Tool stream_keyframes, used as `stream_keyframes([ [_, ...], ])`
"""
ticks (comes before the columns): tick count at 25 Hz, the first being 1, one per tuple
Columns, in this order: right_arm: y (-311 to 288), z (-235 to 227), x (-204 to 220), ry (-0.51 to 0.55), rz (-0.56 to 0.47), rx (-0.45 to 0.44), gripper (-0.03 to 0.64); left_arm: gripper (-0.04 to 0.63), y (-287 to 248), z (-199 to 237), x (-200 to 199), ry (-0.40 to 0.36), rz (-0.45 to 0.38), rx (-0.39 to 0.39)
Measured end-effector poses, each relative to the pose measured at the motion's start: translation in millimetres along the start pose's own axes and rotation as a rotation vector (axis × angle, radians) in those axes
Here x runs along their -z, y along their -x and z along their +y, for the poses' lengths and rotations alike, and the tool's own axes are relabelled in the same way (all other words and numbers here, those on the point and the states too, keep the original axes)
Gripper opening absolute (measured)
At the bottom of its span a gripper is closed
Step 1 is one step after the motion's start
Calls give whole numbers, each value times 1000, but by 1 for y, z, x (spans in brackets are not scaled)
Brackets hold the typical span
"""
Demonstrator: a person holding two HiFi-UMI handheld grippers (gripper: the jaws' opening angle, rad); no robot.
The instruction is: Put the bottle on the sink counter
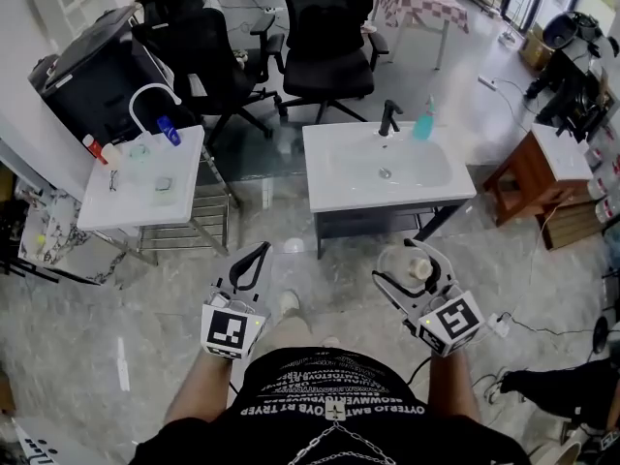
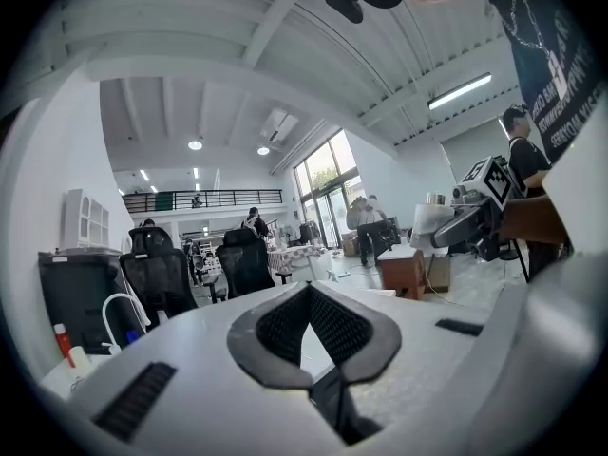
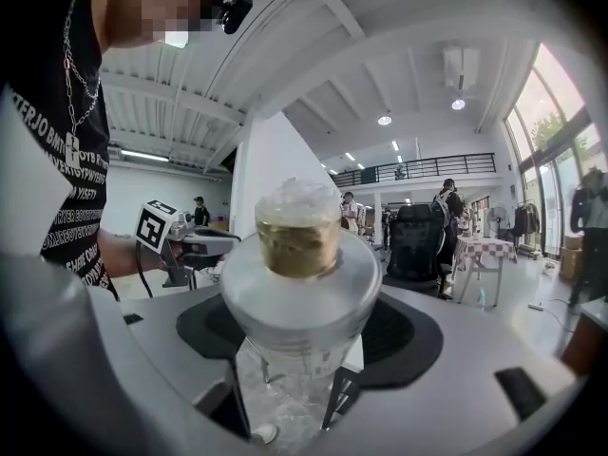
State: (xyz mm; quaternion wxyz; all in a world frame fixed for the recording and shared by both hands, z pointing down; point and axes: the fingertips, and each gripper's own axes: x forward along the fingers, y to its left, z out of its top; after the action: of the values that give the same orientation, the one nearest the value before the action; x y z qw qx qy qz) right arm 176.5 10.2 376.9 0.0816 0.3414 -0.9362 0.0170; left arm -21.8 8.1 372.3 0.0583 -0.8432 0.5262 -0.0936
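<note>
In the head view, the person stands on a marble floor (image 1: 291, 226). The left claw (image 1: 262, 249) is pinched together and carries nothing. The right claw (image 1: 415, 250) is clamped around a clear bottle (image 1: 405, 263), held in the air at about 1 o'clock from the person's body. The white sink tabletop (image 1: 334, 187) stands at 12 o'clock, well apart from the bottle. On it, a black tap (image 1: 388, 117) and a teal dispenser (image 1: 424, 122) sit at the far edge. A second white tabletop (image 1: 121, 201) is at 10 o'clock, and two black office chairs (image 1: 325, 27) stand behind.

In the left gripper view, the jaws meet at their tips with nothing between them. The right claw (image 2: 454, 228) and its bottle (image 2: 430, 218) show at 3 o'clock.

In the right gripper view, the jaws press on both sides of the bottle (image 3: 299, 293), whose cap (image 3: 297, 224) points away from the camera. The left claw (image 3: 223, 245) shows at 9 o'clock.
</note>
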Motion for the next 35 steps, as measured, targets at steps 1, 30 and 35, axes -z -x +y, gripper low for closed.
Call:
stream_keyframes([
  [1,-2,-3,0,1,0,3,331,6,-5,1,1,2,4,5],
  [30,-147,-115,-12,-7,78,110,331,6,-173,118,10,25,-12,132],
  [35,-176,-125,-14,-8,101,131,331,6,-198,142,15,32,-19,161],
])
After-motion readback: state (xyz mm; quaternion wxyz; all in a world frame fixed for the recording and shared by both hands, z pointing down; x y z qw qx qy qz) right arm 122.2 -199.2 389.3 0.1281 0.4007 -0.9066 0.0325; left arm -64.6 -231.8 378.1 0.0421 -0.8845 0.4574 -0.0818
